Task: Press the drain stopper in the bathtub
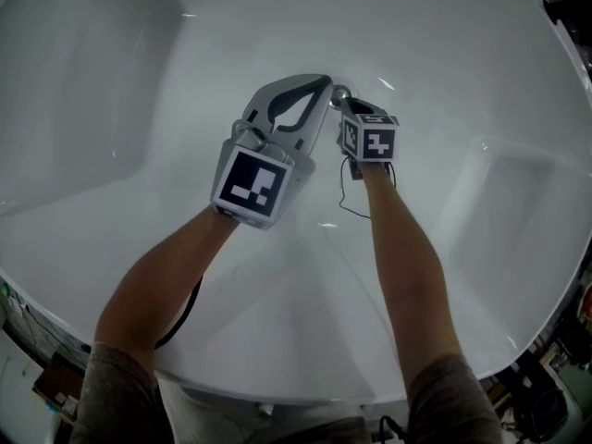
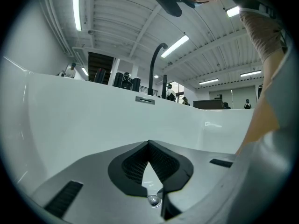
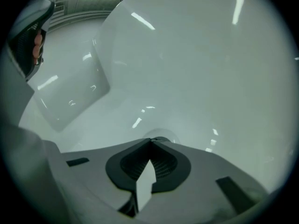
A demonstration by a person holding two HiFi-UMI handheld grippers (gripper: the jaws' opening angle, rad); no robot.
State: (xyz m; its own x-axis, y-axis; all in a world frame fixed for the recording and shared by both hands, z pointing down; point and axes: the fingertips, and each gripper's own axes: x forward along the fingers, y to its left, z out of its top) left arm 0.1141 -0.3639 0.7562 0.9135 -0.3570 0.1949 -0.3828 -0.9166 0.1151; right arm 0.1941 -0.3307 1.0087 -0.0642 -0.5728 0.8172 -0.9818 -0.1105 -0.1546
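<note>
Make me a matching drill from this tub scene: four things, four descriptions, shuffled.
1. left gripper
2. right gripper
3. stopper
4. faucet

A. black, curved, rising behind the tub rim
B. shut, tips down at the stopper
C. shiny, on the tub floor
D. shut, facing the tub wall

Pairs: 1-D, 2-B, 3-C, 4-A

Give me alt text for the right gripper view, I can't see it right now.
The right gripper, its jaws shut tip to tip, points down at the round drain stopper in the white bathtub, with the tips right at the stopper's near edge. Whether they touch it cannot be told.
</note>
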